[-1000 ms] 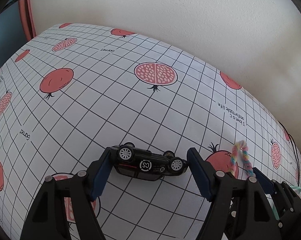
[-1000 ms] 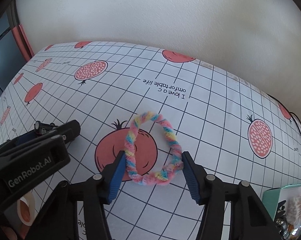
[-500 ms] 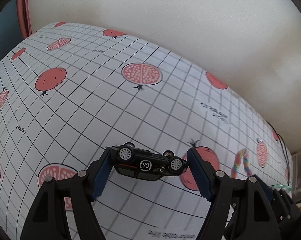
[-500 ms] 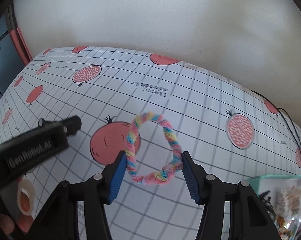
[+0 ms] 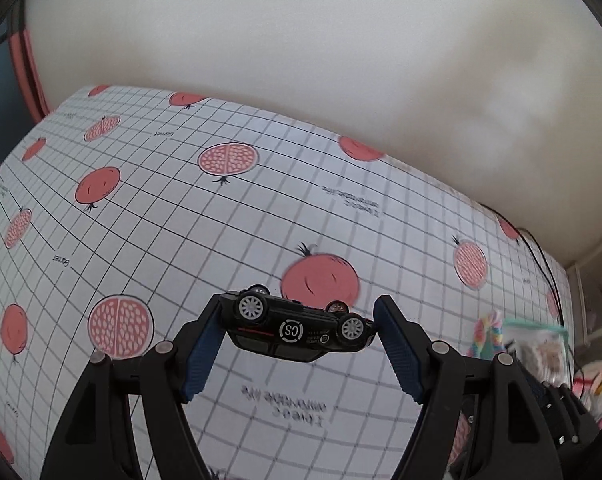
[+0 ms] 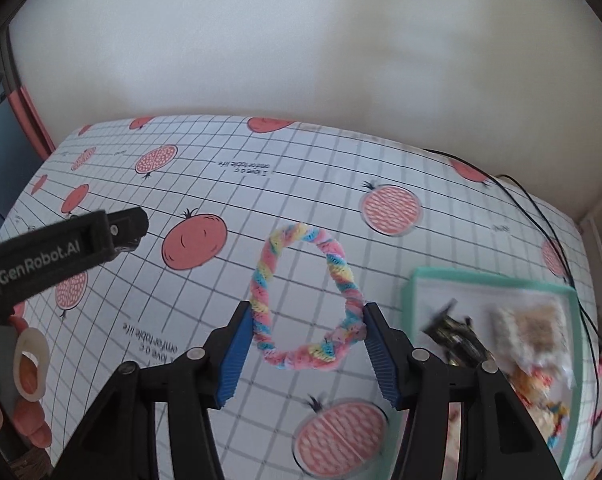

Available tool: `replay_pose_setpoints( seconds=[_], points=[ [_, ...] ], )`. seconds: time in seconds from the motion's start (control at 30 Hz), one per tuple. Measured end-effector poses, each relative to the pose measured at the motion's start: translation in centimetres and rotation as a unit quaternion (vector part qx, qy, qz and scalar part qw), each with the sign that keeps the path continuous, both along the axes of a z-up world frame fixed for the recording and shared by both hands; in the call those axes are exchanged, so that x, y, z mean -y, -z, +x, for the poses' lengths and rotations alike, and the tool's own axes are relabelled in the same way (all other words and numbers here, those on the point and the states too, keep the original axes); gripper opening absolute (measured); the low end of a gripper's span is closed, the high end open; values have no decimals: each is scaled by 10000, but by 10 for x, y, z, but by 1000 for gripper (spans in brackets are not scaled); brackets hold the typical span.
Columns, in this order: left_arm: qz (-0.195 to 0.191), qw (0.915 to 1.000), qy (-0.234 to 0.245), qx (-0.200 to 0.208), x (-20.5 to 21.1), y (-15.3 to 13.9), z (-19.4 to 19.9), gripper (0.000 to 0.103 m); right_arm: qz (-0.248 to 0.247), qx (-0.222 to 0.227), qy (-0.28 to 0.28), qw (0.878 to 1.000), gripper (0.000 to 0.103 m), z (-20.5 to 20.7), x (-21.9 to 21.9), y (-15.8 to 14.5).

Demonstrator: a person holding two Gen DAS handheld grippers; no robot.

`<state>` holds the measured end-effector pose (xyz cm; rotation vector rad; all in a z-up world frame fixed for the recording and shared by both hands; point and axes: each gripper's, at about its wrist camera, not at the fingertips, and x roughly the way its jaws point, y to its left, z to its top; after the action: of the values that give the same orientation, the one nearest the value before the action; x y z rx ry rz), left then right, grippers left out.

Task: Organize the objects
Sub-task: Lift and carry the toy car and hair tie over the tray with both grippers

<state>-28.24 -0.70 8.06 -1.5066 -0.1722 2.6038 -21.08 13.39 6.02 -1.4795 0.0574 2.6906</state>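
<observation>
A black toy car (image 5: 297, 328) hangs upside down, wheels up, clamped nose to tail in my left gripper (image 5: 297, 330) above the pomegranate-print tablecloth (image 5: 181, 232). My right gripper (image 6: 305, 326) is shut on a pastel twisted ring (image 6: 305, 296) of fuzzy cord, held upright off the table. The same ring (image 5: 487, 328) shows blurred at the right of the left wrist view. A teal tray (image 6: 421, 280) lies right of the ring and holds a dark metal piece (image 6: 457, 336) and small packets (image 6: 533, 328).
The left gripper's body (image 6: 53, 252) and a hand (image 6: 25, 408) fill the left edge of the right wrist view. A black cable (image 6: 541, 216) runs along the table's right side. A pale wall (image 5: 301, 60) backs the table.
Both grippers have risen and swung right with their loads. The table looks farther below, and the teal tray has come into full view in the right wrist view.
</observation>
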Motion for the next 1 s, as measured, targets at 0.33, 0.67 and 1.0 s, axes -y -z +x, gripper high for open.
replay_pose_setpoints(
  seconds=[0.33,0.67,1.0],
  points=[
    [-266,9989,360,-144,-36,-37,51,76,-18,-270,210,9994,58,60,-32,-35],
    [-371,9948,858,-401,-76,-68,121,76,-62,-419,524,9977,58,126,-63,-61],
    [-580,9861,1467,-514,-116,-64,186,76,-153,-375,932,9948,58,185,-107,-62]
  ],
)
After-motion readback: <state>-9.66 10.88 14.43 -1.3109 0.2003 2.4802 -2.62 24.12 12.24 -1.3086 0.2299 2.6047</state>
